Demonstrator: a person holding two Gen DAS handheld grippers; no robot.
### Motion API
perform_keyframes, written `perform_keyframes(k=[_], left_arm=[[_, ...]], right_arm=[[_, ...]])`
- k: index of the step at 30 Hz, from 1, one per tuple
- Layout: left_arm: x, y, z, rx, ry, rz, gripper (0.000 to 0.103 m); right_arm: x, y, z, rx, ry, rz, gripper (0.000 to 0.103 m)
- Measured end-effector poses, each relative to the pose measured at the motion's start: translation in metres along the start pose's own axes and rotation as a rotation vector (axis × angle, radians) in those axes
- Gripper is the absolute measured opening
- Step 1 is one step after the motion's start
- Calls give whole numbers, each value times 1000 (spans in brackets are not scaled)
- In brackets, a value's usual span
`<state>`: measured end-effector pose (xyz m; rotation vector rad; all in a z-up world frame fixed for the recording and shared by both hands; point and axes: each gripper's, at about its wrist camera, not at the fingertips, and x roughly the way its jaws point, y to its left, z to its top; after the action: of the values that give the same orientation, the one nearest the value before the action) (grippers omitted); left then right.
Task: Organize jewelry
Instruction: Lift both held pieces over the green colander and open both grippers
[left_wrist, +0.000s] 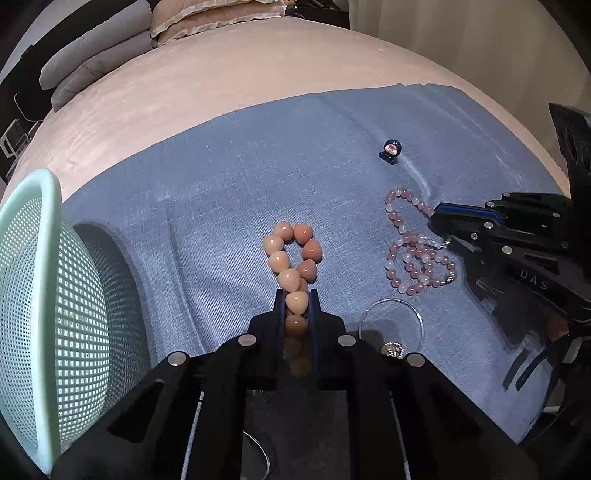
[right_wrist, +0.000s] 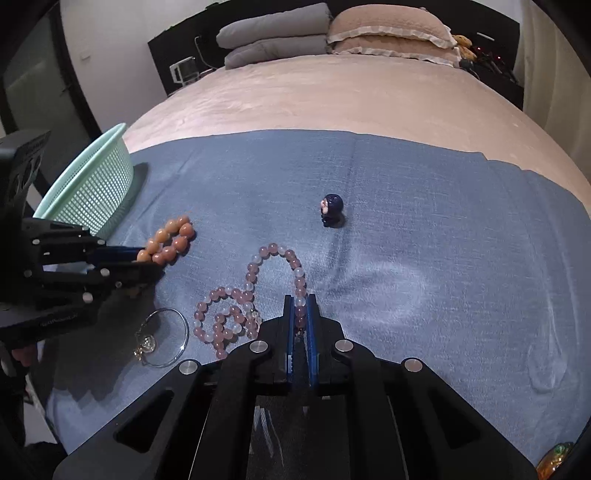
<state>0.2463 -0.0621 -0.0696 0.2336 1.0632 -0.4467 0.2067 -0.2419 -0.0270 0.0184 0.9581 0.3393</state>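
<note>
Lying on a blue cloth (right_wrist: 406, 229) over the bed (right_wrist: 314, 99) are the pieces of jewelry. The left gripper (left_wrist: 296, 302) has its jaws closed on the near end of an orange bead bracelet (left_wrist: 291, 254), just beside a green basket (left_wrist: 48, 295). The right gripper (right_wrist: 300, 306) has its jaws pressed on the strand of a pink bead necklace (right_wrist: 255, 277). Between both strings rests a thin ring bangle (right_wrist: 166, 336) with a charm. Farther away stands a small dark figurine (right_wrist: 331, 210).

Your left gripper (left_wrist: 297, 302) and right gripper (right_wrist: 300, 306), matte black linkages, round silver pivot pins, blue-lined jaws, white lettering at three o'clock.
</note>
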Motion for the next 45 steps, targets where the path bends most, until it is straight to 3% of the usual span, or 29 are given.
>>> perform_keyframes(k=[12, 26, 35, 40, 45], left_arm=[[-84, 1, -2, -9, -98, -56, 12], [-185, 20, 12, -27, -250, -1, 12], [-229, 62, -4, -60, -297, 69, 12], [-240, 107, -18, -113, -303, 98, 12], [-226, 146, -35, -158, -276, 114, 12]], right_arm=[[-107, 20, 25, -57, -151, -31, 6], [-199, 90, 82, -179, -274, -59, 6], [-208, 169, 131, -277, -334, 67, 6], [-187, 216, 153, -339, -322, 115, 6], [-153, 252, 164, -361, -306, 174, 6]])
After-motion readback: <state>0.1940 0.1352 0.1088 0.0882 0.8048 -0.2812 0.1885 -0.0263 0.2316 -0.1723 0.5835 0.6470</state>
